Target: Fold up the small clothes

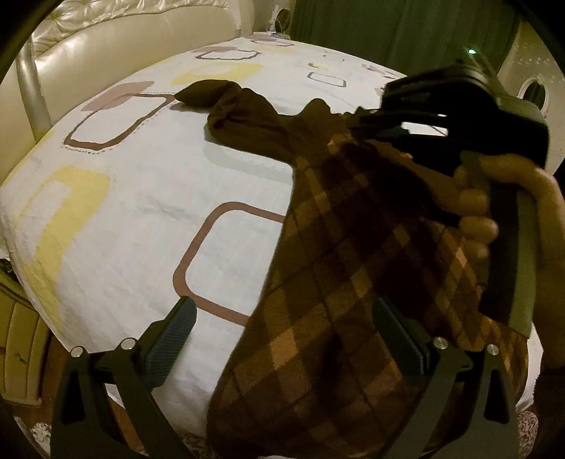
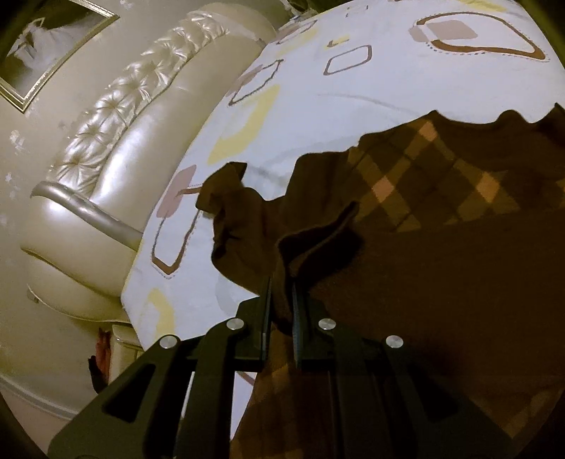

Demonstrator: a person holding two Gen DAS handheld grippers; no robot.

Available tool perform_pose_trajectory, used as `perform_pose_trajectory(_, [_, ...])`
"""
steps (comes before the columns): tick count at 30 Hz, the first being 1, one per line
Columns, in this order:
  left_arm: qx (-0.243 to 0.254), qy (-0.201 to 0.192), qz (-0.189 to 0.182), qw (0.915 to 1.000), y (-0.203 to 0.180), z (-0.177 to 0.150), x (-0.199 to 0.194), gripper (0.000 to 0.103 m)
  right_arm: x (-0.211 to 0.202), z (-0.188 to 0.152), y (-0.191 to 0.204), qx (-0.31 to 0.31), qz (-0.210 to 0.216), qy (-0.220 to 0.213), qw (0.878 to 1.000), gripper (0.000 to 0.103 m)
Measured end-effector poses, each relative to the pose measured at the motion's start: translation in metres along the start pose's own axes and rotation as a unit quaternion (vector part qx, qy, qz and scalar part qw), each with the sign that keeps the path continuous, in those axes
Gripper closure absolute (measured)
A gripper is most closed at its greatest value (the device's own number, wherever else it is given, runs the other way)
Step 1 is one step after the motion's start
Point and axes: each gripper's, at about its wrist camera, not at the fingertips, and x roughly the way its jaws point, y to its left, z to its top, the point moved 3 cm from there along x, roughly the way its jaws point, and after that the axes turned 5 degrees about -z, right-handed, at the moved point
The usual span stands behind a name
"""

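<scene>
A brown plaid garment [image 1: 339, 268] hangs lifted over the bed, with its dark brown sleeve [image 1: 226, 106] trailing on the sheet. My right gripper [image 2: 281, 303] is shut on a dark brown fold of the garment [image 2: 441, 176]; in the left wrist view it appears at the upper right [image 1: 356, 118], held by a hand. My left gripper [image 1: 282, 339] is open, its fingers [image 1: 169, 339] on either side of the hanging plaid cloth, not closed on it.
The bed sheet [image 1: 148, 197] is white with brown and yellow rectangles. A cream tufted headboard [image 2: 116, 148] runs along the left. A framed picture [image 2: 46, 46] hangs on the wall. Green curtains [image 1: 388, 28] stand behind the bed.
</scene>
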Motion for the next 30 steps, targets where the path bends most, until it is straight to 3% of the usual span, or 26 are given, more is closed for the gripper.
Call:
perform_pose_trajectory(5, [-0.002, 0.001, -0.004, 1.0, -0.001, 0.002, 0.002, 0.004, 0.019, -0.003, -0.003, -0.007, -0.016, 0.016, 1.0, 0.092])
perform_pose_trajectory(8, [-0.002, 0.0, -0.005, 1.0, 0.0, 0.003, 0.003, 0.004, 0.028, -0.007, -0.009, 0.003, -0.013, 0.03, 0.999, 0.083])
perform_pose_trajectory(10, [-0.003, 0.003, -0.005, 1.0, 0.001, 0.001, 0.004, 0.004, 0.032, -0.011, -0.012, 0.008, -0.01, 0.038, 0.999, 0.069])
perform_pose_trajectory(14, [-0.006, 0.008, -0.006, 0.9999, 0.001, 0.001, 0.007, 0.004, 0.02, -0.019, -0.017, 0.012, 0.018, 0.038, 0.999, 0.065])
perform_pose_trajectory(17, [-0.003, 0.008, -0.006, 0.9999, -0.001, 0.001, 0.008, 0.004, -0.012, -0.023, -0.028, 0.019, 0.043, 0.016, 0.999, 0.059])
perform_pose_trajectory(21, [0.001, 0.005, -0.004, 1.0, -0.003, 0.001, 0.007, 0.004, -0.093, -0.032, -0.07, 0.035, 0.043, -0.053, 0.997, 0.052])
perform_pose_trajectory(24, [0.002, 0.008, -0.007, 0.9999, -0.006, 0.0, 0.007, 0.004, -0.166, -0.043, -0.122, 0.057, 0.004, -0.126, 0.99, 0.05])
perform_pose_trajectory(27, [0.009, 0.005, -0.006, 0.9999, -0.013, 0.0, 0.006, 0.004, -0.232, -0.054, -0.186, 0.1, -0.071, -0.199, 0.972, 0.047])
perform_pose_trajectory(30, [0.016, 0.005, -0.005, 0.9998, -0.021, 0.0, 0.005, 0.004, -0.253, -0.064, -0.25, 0.178, -0.096, -0.204, 0.958, 0.046])
